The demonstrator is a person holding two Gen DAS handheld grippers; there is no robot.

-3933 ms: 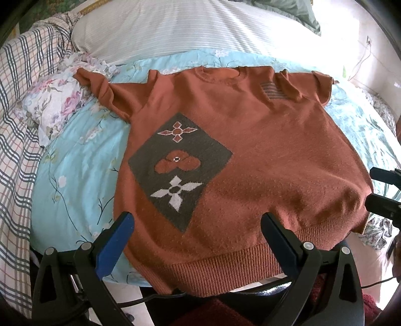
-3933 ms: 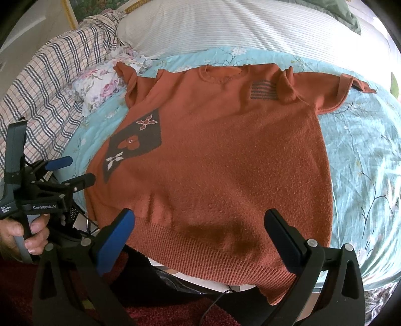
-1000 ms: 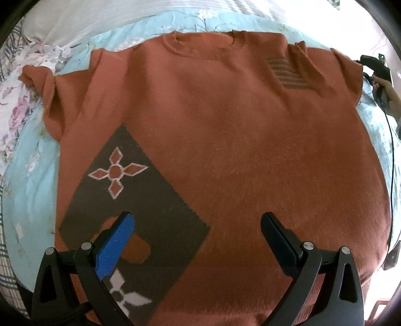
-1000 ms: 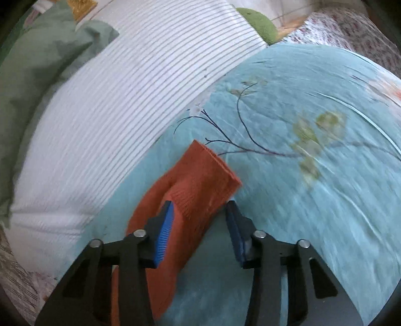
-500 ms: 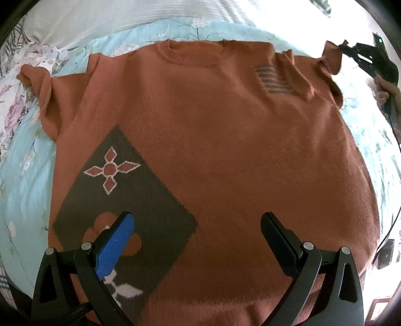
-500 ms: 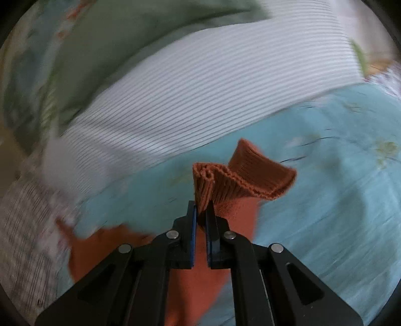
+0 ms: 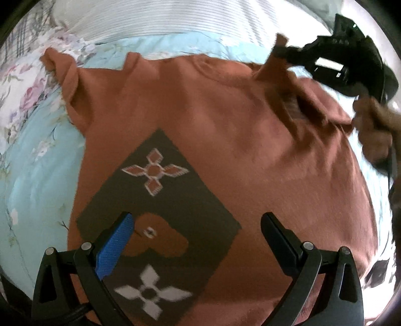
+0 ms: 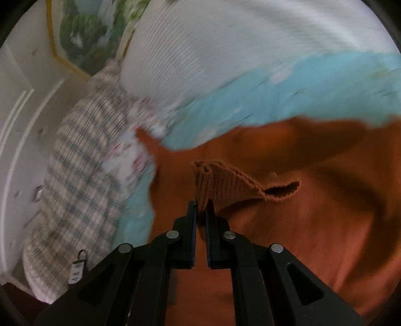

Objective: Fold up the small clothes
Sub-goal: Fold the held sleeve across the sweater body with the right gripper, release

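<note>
A rust-orange knit sweater (image 7: 225,125) with a dark diamond patch of flower shapes (image 7: 160,215) lies face up on a light blue floral bedspread (image 7: 37,170). My left gripper (image 7: 198,230) is open and empty, hovering over the patch near the hem. My right gripper (image 8: 201,209) is shut on the ribbed cuff (image 8: 225,183) of the sweater's right sleeve, holding it lifted over the chest. It also shows in the left wrist view (image 7: 280,51), at the upper right. The other sleeve (image 7: 62,70) lies bunched at the upper left.
A white striped pillow (image 7: 175,17) lies at the head of the bed. A plaid blanket (image 8: 75,175) and a floral cloth (image 7: 22,95) lie to the left of the sweater. A framed picture (image 8: 82,27) hangs on the wall.
My right gripper closed on the right sleeve cuff, lifted it and carried it inward over the sweater's chest. My left gripper stayed open and drew back slightly toward the hem.
</note>
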